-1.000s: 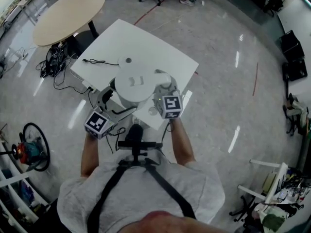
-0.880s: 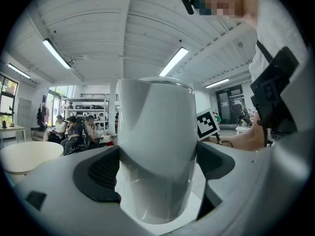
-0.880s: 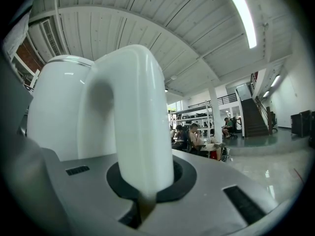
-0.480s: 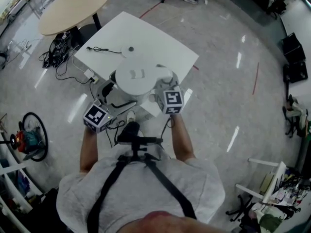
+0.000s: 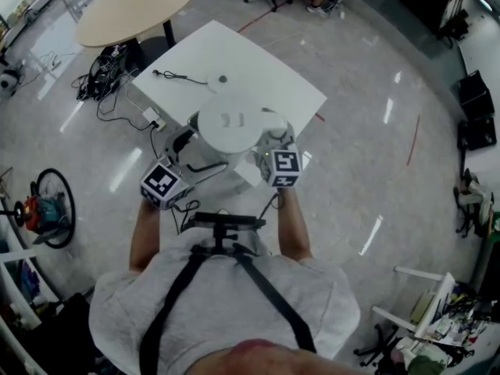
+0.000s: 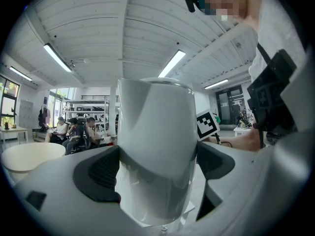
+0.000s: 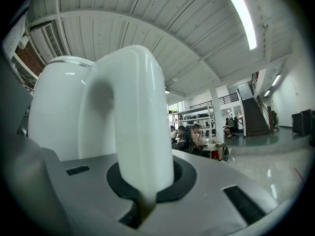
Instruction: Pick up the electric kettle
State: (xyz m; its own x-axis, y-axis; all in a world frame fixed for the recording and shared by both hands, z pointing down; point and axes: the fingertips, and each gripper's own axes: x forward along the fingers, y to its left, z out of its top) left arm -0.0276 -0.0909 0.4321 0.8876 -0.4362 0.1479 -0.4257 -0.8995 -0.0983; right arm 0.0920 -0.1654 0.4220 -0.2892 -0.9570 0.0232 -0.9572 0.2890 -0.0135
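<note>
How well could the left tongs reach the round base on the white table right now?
Probably not: the left tongs are clamped on the kettle, so they aren't free, and the base lies beyond the kettle.

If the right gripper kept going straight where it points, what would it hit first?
The kettle handle, already clamped in its jaws; beyond it, probably the kettle body, though depth is unclear.

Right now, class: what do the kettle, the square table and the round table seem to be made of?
Kettle: probably white plastic, smooth, softly glossy highlights on its handle. Square table: matt white top, perhaps laminate. Round table: pale beige top, wood or wood-look; grain not discernible.
</note>
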